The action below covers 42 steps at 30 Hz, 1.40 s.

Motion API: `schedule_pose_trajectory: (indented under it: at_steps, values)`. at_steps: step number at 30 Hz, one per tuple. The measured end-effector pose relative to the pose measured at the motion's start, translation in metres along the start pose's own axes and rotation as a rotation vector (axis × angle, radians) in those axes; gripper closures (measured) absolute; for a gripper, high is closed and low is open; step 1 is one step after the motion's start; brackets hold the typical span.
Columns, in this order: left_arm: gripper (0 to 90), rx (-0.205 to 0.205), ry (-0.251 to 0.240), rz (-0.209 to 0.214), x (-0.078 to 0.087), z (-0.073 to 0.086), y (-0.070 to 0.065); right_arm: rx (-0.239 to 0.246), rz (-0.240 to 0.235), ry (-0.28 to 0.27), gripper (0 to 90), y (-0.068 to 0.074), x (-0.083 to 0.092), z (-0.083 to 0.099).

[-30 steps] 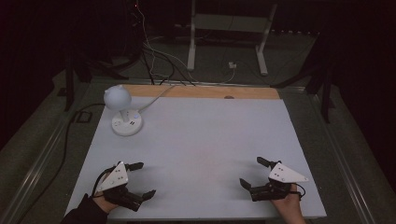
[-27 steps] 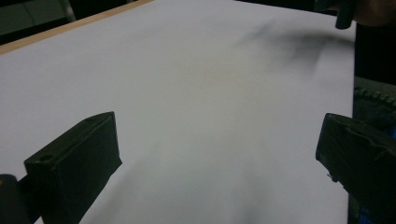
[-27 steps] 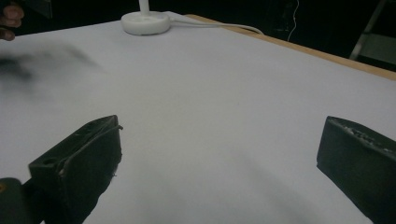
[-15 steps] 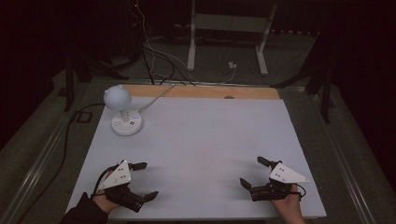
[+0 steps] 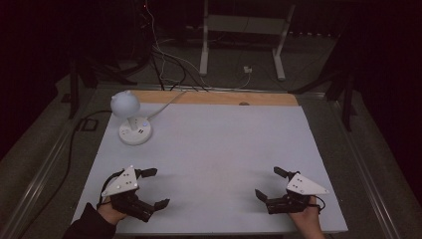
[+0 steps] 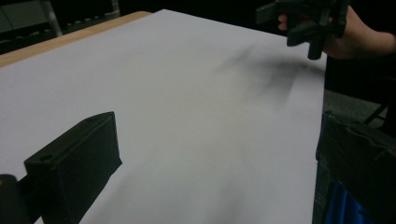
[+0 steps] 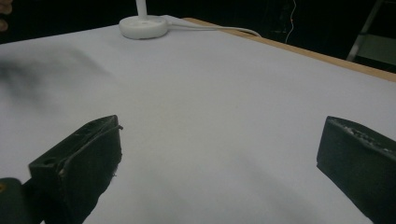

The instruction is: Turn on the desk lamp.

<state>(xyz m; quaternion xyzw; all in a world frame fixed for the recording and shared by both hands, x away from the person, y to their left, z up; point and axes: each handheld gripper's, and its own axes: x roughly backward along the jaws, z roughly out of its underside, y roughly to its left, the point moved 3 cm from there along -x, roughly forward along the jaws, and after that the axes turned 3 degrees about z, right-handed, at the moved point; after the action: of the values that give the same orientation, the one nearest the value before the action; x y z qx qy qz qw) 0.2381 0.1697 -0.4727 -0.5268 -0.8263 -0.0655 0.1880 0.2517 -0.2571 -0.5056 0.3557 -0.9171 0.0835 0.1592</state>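
Now I hold my left gripper (image 5: 155, 188) and my right gripper (image 5: 269, 183) low over the white table (image 5: 219, 144), both with jaws wide apart and empty. No task thing lies between them. Far ahead of my left gripper stands the lamp (image 5: 130, 117); a careless sweep could knock it or catch its cable (image 5: 166, 102). The near table edge is just behind both grippers; forward is free room.

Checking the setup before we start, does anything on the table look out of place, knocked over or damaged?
Nothing stands out. The white lamp stands upright at the far left of the table, its cord trailing off the back edge. The left claw and right claw are both open at the near edge, holding nothing.
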Motion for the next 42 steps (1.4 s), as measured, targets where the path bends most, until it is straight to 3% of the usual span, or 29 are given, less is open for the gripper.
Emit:
schedule_pose_trajectory:
  at_steps: [18,30,37,42]
  values:
    - [0.2,0.020,-0.034,-0.083,0.007,-0.018,0.018,-0.007,-0.008,-0.006,0.0,0.000,0.000,0.000]
    - [0.3,0.051,-0.063,-0.179,0.012,-0.033,0.044,-0.010,-0.019,-0.011,0.0,0.002,0.000,-0.001]
    - [0.3,0.094,-0.057,-0.261,0.011,-0.033,0.064,-0.015,-0.025,-0.013,0.0,0.002,0.000,-0.001]
    - [0.3,0.148,-0.075,-0.356,0.012,-0.032,0.081,-0.012,-0.038,-0.036,0.0,0.004,0.003,-0.003]
